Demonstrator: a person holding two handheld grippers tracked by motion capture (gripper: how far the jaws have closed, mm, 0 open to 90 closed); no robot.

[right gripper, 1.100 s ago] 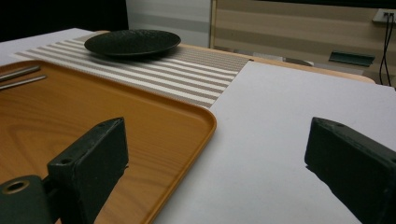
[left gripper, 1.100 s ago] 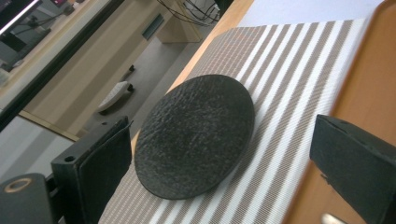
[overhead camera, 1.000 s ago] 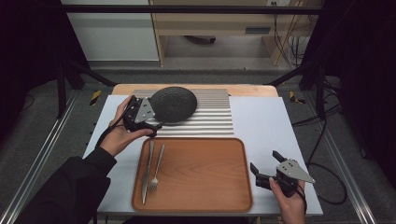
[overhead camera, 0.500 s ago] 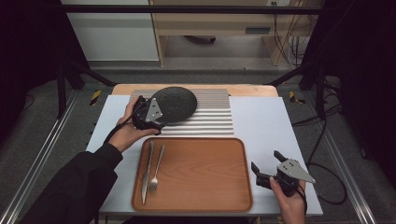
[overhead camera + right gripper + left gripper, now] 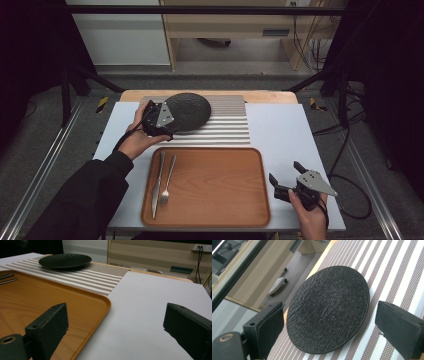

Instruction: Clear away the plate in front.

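**Left gripper closing in on the dark plate**

A white table is sitting under dim light, with a striped mat (image 5: 220, 131) lying along its far edge and a wooden tray (image 5: 215, 185) lying nearer the person; the floor and a pale cabinet are showing beyond.

The plate (image 5: 187, 111) is resting flat on the mat's left part, round, shallow and black, with a rough, slate-like skin (image 5: 329, 307); it is looking stiff, fairly heavy for its size and likely to chip if knocked or dropped; the coarse surface should be giving the pads some bite, so slipping is looking like the lesser worry. The near-left rim is offering the only real hold, since the plate is too wide to span; one jaw would need to be sliding under the lip and the other pressing on top, which may be awkward with the plate lying flush on the mat.

The left gripper (image 5: 159, 120) is hanging at that rim with its jaws spread wide, gripping nothing; in the left gripper view the plate is lying between and beyond the two pads (image 5: 270, 330).

On the tray's left side a knife (image 5: 157, 182) and a fork (image 5: 167, 181) are lying side by side; the right gripper (image 5: 295, 186) is waiting well apart by the tray's right edge, jaws open and empty.
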